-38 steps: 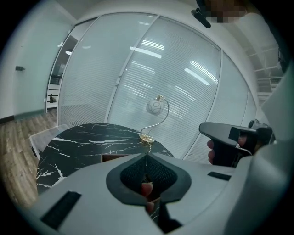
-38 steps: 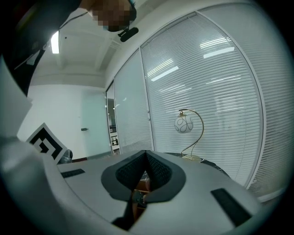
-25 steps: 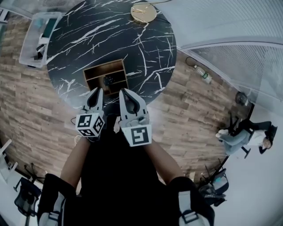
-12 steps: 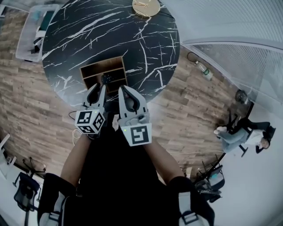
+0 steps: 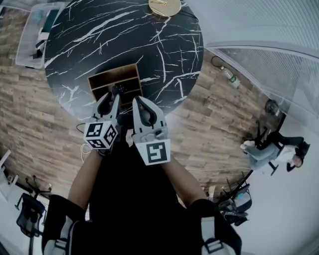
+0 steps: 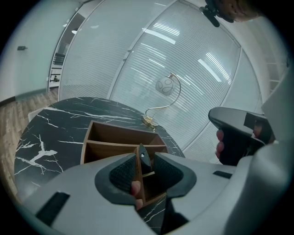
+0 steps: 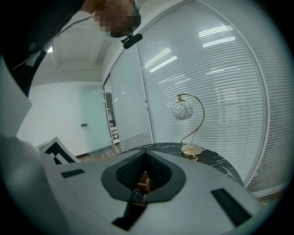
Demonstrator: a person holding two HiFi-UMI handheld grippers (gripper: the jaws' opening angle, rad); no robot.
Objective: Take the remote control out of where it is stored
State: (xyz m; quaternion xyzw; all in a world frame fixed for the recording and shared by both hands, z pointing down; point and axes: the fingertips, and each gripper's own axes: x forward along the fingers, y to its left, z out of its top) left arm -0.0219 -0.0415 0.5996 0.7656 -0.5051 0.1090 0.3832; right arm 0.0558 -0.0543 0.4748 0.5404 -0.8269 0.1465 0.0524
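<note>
Left gripper [image 6: 146,158]: jaws just opening wide, empty | remote control [image 6: 144,161]: in wooden organizer [image 6: 115,135] ahead of its gap | right gripper [image 7: 146,152]: tips together

We see a round black marble desk [image 5: 149,45] standing on a wood floor [image 5: 40,119]. On it, a wooden compartment box [image 5: 113,71] sits near the front edge and a gold-based lamp [image 5: 165,7] at the far edge.

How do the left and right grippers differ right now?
The left gripper is open, its jaws having just been opening, gripping nothing; the right gripper is shut. The left gripper aims down at the wooden box; the right gripper aims flatter, toward the lamp. Both are empty, by the table.
</note>
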